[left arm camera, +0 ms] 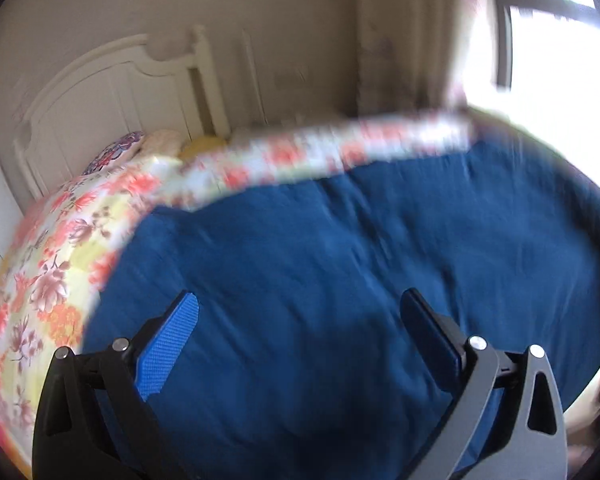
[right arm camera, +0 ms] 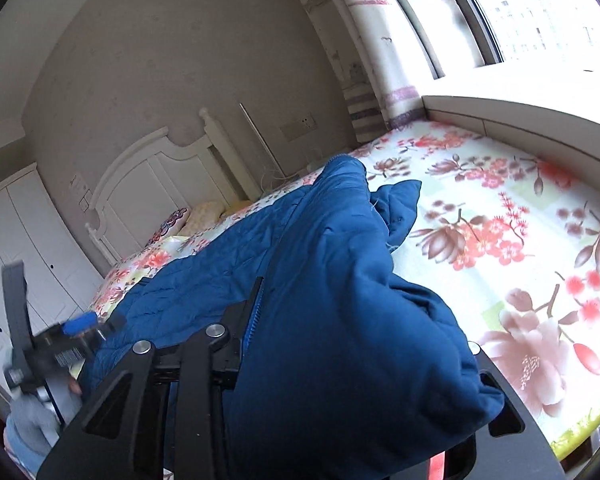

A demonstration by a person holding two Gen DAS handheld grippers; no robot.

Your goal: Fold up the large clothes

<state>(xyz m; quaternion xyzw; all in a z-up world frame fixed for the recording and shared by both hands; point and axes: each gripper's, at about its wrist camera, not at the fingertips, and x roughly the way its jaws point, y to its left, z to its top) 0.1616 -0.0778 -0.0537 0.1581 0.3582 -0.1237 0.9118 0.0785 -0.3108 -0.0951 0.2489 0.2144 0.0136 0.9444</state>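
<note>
A large dark blue quilted jacket (left arm camera: 340, 260) lies spread across the bed and fills most of the left wrist view. My left gripper (left arm camera: 300, 332) hovers over it, open, with nothing between its blue pads (left arm camera: 172, 344); this view is blurred. In the right wrist view a thick fold of the blue jacket (right arm camera: 340, 340) is bunched up and raised between the fingers of my right gripper (right arm camera: 340, 284), which is shut on it. Only its left finger (right arm camera: 256, 308) shows; the cloth hides the other. The left gripper (right arm camera: 76, 328) appears blurred at the far left, beside the jacket's edge.
The bed carries a floral sheet (right arm camera: 500, 240), with pillows (right arm camera: 204, 212) against a white headboard (right arm camera: 148, 184). A white window ledge (right arm camera: 520, 116) and a curtain (right arm camera: 372, 40) border the far side. A white wardrobe (right arm camera: 16, 240) stands left. A person's grey sleeve (right arm camera: 28, 420) shows at the lower left.
</note>
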